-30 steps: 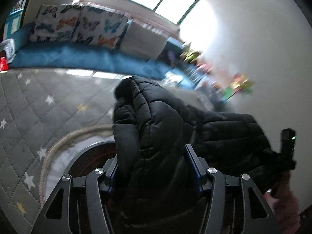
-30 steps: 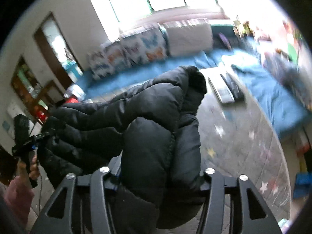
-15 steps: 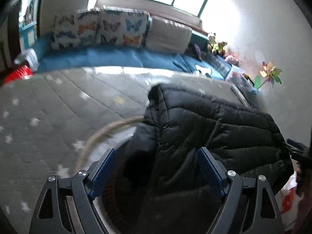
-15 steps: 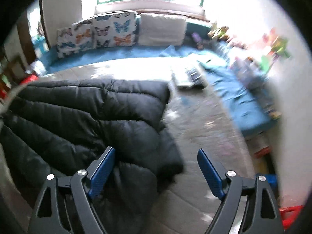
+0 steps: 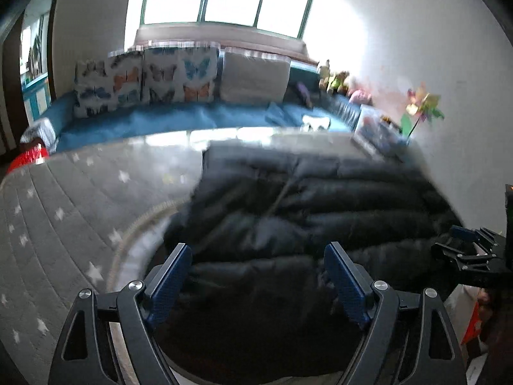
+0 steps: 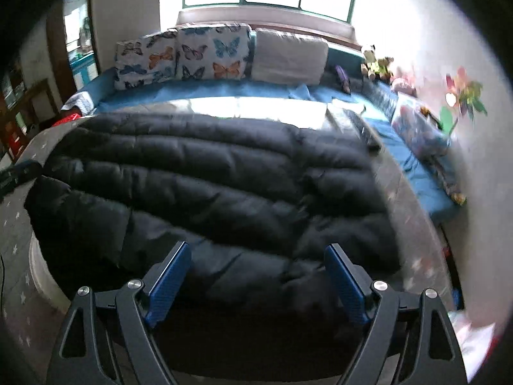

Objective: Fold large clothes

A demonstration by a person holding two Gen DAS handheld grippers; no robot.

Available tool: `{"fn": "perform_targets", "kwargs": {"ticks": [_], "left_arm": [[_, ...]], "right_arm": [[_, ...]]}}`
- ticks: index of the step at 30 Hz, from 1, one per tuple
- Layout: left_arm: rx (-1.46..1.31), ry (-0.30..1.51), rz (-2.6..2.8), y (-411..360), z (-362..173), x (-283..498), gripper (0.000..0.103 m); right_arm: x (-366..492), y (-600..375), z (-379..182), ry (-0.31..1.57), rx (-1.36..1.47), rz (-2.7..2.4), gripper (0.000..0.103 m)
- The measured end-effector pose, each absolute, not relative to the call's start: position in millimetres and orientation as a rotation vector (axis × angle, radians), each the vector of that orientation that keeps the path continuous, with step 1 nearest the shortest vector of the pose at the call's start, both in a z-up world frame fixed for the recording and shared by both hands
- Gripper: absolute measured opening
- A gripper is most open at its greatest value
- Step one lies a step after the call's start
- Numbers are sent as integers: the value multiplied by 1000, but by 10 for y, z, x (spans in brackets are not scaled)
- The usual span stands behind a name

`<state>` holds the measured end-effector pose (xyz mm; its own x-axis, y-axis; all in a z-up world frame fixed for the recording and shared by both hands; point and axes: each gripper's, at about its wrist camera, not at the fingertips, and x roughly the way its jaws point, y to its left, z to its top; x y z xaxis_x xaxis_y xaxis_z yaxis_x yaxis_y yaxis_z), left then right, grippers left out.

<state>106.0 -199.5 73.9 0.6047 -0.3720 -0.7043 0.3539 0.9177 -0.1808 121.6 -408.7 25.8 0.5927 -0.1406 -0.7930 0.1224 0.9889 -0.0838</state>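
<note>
Left gripper point(image 5: 258, 276): a second ago clamped on a bunched fold of the black puffer jacket point(image 5: 320, 211); now its jaws stand wide apart with nothing between them.
Right gripper point(image 6: 258, 276): likewise let go; a second ago shut on the jacket's other end, now spread wide and empty.
Black puffer jacket: earlier lifted and crumpled between the two grippers; now lying spread out in flat quilted bands on the grey star-patterned mat point(image 5: 64, 211), apart from both grippers.
Jacket's lower edge: now draped over the round white rim point(image 6: 41, 272).
</note>
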Motion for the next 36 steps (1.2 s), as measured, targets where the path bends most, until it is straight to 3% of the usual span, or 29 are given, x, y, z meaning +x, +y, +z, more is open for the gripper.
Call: {"fn": "perform_targets", "kwargs": {"ticks": [4, 7, 20, 36], "left_arm": [[-15, 912, -397, -2042, 327, 1165, 89], [-27, 908, -394, -2009, 271, 1143, 89], [40, 828, -368, -1975, 741, 227, 90], [91, 775, -348, -1842, 827, -624, 91]], "right_arm": [[1194, -4086, -60, 979, -20, -215, 92], [1118, -4068, 53, 965, -22, -231, 92], [555, -3606, 286, 883, 7, -216, 92], [205, -3157, 262, 847, 24, -218, 93]]}}
